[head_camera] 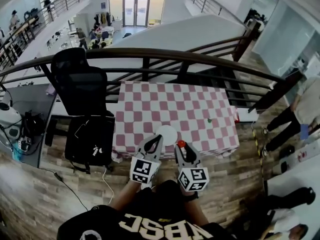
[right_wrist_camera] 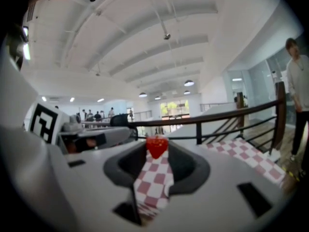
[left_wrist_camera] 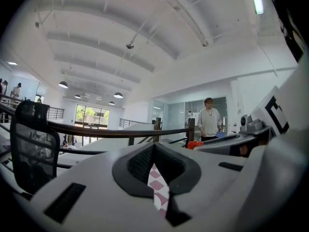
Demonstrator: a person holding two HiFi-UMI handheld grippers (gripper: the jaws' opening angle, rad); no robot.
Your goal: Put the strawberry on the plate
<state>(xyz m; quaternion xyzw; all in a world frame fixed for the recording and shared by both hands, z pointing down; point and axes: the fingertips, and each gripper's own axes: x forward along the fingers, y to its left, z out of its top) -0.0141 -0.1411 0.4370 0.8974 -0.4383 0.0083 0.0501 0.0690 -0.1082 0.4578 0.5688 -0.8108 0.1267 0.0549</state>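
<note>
A red strawberry (head_camera: 181, 144) is pinched at the tips of my right gripper (head_camera: 182, 146), just off the front edge of the table. In the right gripper view the strawberry (right_wrist_camera: 157, 146) sits between the jaw tips of the right gripper (right_wrist_camera: 157, 150), above the checked cloth. The white plate (head_camera: 166, 134) lies at the table's near edge, just left of the berry. My left gripper (head_camera: 157, 140) hovers at the plate's near rim, jaws together and empty. In the left gripper view the left gripper (left_wrist_camera: 154, 149) shows only a thin slit, with the strawberry (left_wrist_camera: 195, 144) off to the right.
The table wears a pink-and-white checked cloth (head_camera: 175, 109), with a small green object (head_camera: 210, 119) toward its right. A black office chair (head_camera: 80, 84) and a black bag (head_camera: 90, 140) stand left of the table. A dark railing (head_camera: 165, 56) runs behind it. A person (head_camera: 295, 114) stands at right.
</note>
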